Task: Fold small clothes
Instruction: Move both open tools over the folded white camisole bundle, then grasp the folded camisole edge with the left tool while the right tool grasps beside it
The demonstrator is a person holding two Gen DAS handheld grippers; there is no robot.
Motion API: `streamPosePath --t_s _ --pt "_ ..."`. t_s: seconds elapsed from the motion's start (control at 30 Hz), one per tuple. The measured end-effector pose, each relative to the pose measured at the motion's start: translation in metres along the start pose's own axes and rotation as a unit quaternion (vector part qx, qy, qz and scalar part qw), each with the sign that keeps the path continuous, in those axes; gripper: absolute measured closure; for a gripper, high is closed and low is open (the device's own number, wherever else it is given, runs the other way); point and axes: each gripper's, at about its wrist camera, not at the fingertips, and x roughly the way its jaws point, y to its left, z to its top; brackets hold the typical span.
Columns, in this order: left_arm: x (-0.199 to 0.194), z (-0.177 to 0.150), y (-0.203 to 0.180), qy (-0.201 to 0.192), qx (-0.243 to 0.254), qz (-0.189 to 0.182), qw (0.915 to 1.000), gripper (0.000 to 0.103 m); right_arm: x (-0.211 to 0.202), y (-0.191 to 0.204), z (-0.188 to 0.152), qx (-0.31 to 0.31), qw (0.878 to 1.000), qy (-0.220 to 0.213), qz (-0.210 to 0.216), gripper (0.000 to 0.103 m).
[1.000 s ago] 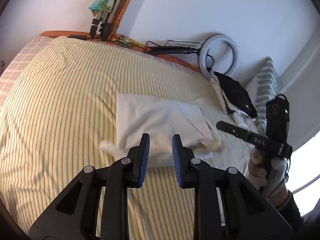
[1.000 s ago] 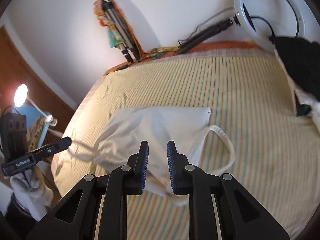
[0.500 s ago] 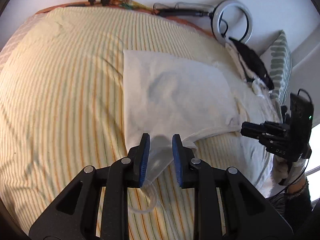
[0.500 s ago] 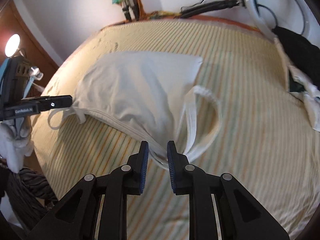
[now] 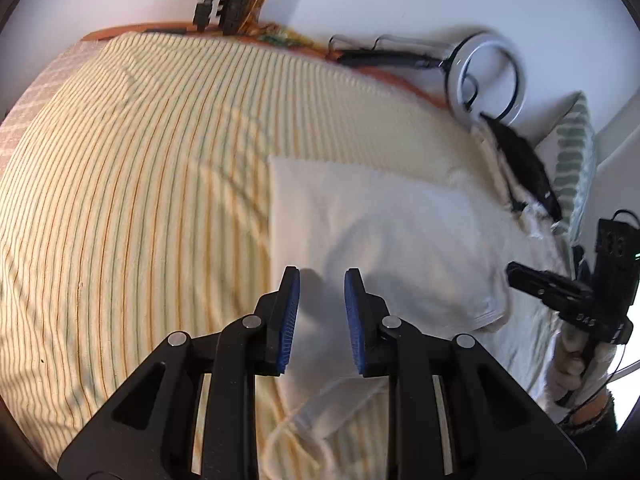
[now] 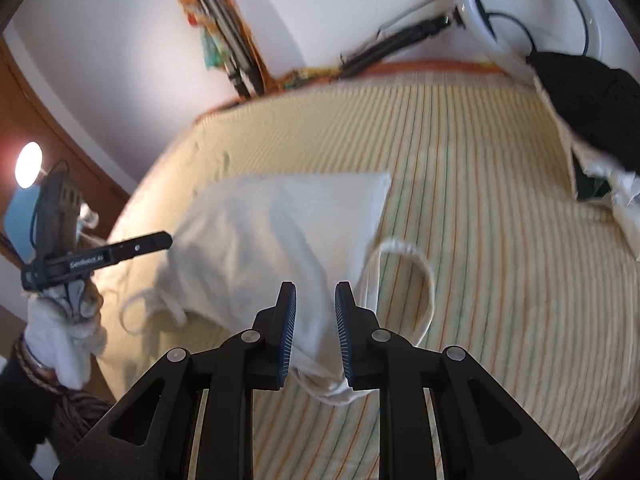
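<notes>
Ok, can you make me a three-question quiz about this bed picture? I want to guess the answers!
1. Where is the ring light?
A. On the floor
B. At the far edge of the bed, against the wall
C. On top of the folded clothes

2. What colour are the pads on the gripper fingers?
A. Red
B. Green
C. Blue

3. How is the white top right now?
A. Spread out on the bed
B. Rolled into a ball
C. Hanging on a hook

Answers:
1 B, it leans on the wall behind the striped sheet.
2 C, both wrist views show blue ribbed pads.
3 A, it lies opened out across the stripes.
</notes>
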Motion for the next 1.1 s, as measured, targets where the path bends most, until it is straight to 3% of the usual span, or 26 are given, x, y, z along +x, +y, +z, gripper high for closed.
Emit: streamPosePath --t_s 0.13,0.2,0.27,0.33,0.4,0.47,0.67,0.83,0.97,1.1 --pt "0.004 -0.01 0.014 0.014 -0.018 0.004 0.9997 0.078 0.019 0.006 -0.017 -0.013 0.997 0.068 -0.018 0.084" --pt "-0.003 -0.011 0.01 0.007 0.0 0.022 0.9997 0.078 0.016 0.009 -0.02 -0.027 0.997 0.073 -0.017 0.084" --pt "-0.011 -0.012 0.006 -0.006 0.003 0.031 0.9995 0.078 0.008 0.011 -0.016 -0.024 0.997 0.068 0.002 0.083" --pt "-0.021 -0.011 0.001 -0.018 -0.001 0.014 0.9997 0.078 0.0 0.009 -0.006 -0.019 0.998 0.048 0.021 0.08" --pt "-0.029 -0.011 -0.007 -0.033 0.017 0.022 0.9991 0.078 -0.007 0.006 0.006 -0.014 0.999 0.024 0.023 0.067" --pt "-0.03 -0.008 -0.009 -0.038 0.023 0.027 0.9986 0.078 -0.006 -0.002 0.015 0.007 1.0 0.008 0.029 0.06" --pt "-0.015 -0.001 0.018 -0.011 -0.04 -0.005 0.9991 0.074 0.01 -0.035 0.014 0.089 0.994 0.007 0.058 0.06" --pt "-0.004 0.004 0.048 0.003 -0.119 -0.06 0.9911 0.074 0.01 -0.056 0.009 0.142 0.985 -0.008 0.094 0.059" --pt "0.006 0.005 0.052 0.015 -0.138 -0.08 0.987 0.074 0.014 -0.056 0.012 0.15 0.983 -0.008 0.109 0.059" --pt "0.011 0.004 0.048 0.017 -0.133 -0.077 0.988 0.074 0.029 -0.054 0.013 0.148 0.985 0.017 0.082 0.06"
